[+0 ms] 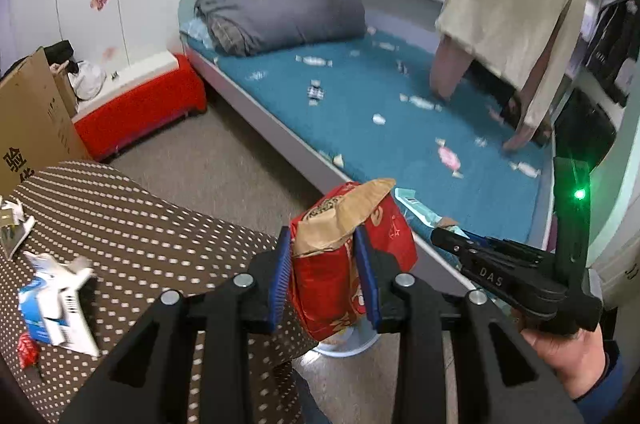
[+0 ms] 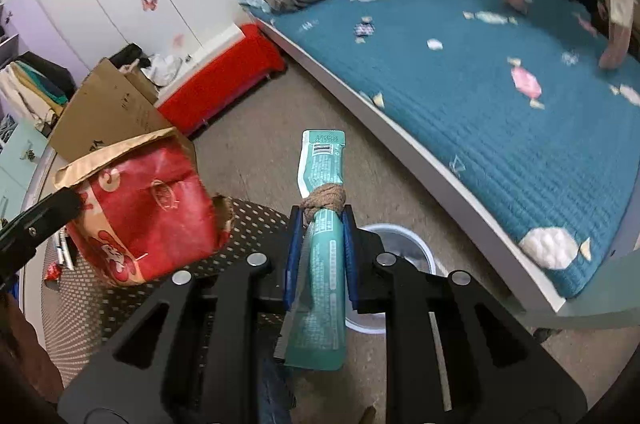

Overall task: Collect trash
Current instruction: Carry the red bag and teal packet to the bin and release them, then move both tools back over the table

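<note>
Closest in, the left tongs are pinching a crumpled red snack bag across its middle, its brown paper lining sticking up between the blue pads. The right tongs are clamped on a teal sachet that has a brownish knot tied round its neck. Both pieces of trash hang in the air between the dotted counter and the bed.

Just beyond the right tongs and below them stands a pale, round bin on the floor. To my eye the step is dropping both pieces in. I'd bring each pair of tongs squarely over the opening before letting go, one after the other; the bag is bulky and light, so it could catch the rim or drift aside if released from too far to the side.

The right view shows the bin's opening plainly. The left view gives only a sliver of its rim under the bag, but it alone shows trash left on the counter: a blue-and-white carton, a small red wrapper and scraps at the edge.

Farther off, a red bench, a cardboard box, and a grey folded quilt on the bed.
</note>
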`<state>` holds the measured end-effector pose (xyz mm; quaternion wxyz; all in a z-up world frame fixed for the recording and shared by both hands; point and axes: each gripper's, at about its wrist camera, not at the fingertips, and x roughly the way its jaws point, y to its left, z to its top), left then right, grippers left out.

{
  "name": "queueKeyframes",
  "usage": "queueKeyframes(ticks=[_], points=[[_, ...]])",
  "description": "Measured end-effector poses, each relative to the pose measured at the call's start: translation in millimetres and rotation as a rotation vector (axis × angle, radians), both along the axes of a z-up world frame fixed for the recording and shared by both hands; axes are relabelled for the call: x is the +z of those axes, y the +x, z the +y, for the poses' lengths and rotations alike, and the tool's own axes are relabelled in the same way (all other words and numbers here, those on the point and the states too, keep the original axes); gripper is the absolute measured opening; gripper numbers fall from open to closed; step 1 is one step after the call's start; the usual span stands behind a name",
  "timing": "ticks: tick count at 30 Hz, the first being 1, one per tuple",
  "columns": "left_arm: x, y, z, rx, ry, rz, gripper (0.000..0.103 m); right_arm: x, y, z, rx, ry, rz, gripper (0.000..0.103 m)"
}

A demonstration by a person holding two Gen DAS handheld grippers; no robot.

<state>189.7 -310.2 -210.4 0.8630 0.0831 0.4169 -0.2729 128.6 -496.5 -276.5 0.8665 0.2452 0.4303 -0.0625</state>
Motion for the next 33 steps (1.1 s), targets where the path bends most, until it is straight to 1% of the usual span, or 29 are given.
queueKeyframes(ticks=[4, 7, 8, 9, 10, 11, 12, 13, 15, 17, 19, 22, 33], points=[[-24.3, 10.8, -21.8, -0.007, 0.065, 0.038, 0.03, -34.5, 7.5, -11.0, -0.018, 0.048, 0.064, 0.019], [-43.0, 18.2, -37.8, -0.021, 0.097, 0.077, 0.031, -58.9, 14.8, -18.0, -0.025, 0.092, 0.101, 0.022], [-50.9, 20.8, -44.8, -0.037, 0.11, 0.094, 0.034, -69.7, 17.8, -19.5, -0.02, 0.112, 0.122, 0.024], [-55.8, 22.8, -49.1, -0.051, 0.124, 0.107, 0.035, -79.7, 19.1, -22.1, -0.024, 0.14, 0.136, 0.045], [-62.7, 24.7, -53.5, -0.072, 0.14, 0.127, 0.038, -86.2, 18.5, -25.3, -0.035, 0.153, 0.145, 0.061], [-67.8, 26.3, -56.9, -0.084, 0.151, 0.138, 0.055, -93.5, 16.9, -28.3, -0.05, 0.166, 0.152, 0.073], [-71.8, 26.8, -59.4, -0.082, 0.168, 0.132, 0.075, -99.4, 14.5, -31.1, -0.061, 0.185, 0.157, 0.073], [-72.2, 26.8, -59.8, -0.074, 0.178, 0.118, 0.081, -102.4, 12.2, -33.1, -0.073, 0.196, 0.162, 0.074], [-70.2, 25.6, -55.7, -0.059, 0.163, 0.103, 0.085, -105.9, 3.5, -38.3, -0.11, 0.214, 0.161, 0.09], [-67.4, 25.3, -51.1, -0.047, 0.144, 0.109, 0.086, -104.2, -3.9, -40.7, -0.135, 0.207, 0.162, 0.096], [-61.4, 22.7, -46.1, -0.034, 0.135, 0.096, 0.087, -98.9, -10.1, -40.6, -0.156, 0.187, 0.164, 0.097], [-49.6, 16.2, -36.7, -0.023, 0.116, 0.069, 0.09, -83.9, -19.9, -40.0, -0.182, 0.17, 0.139, 0.097], [-1.8, -17.1, -10.1, -0.037, 0.041, -0.017, 0.092, -10.1, -27.9, -19.5, -0.185, 0.066, 0.033, 0.097]])
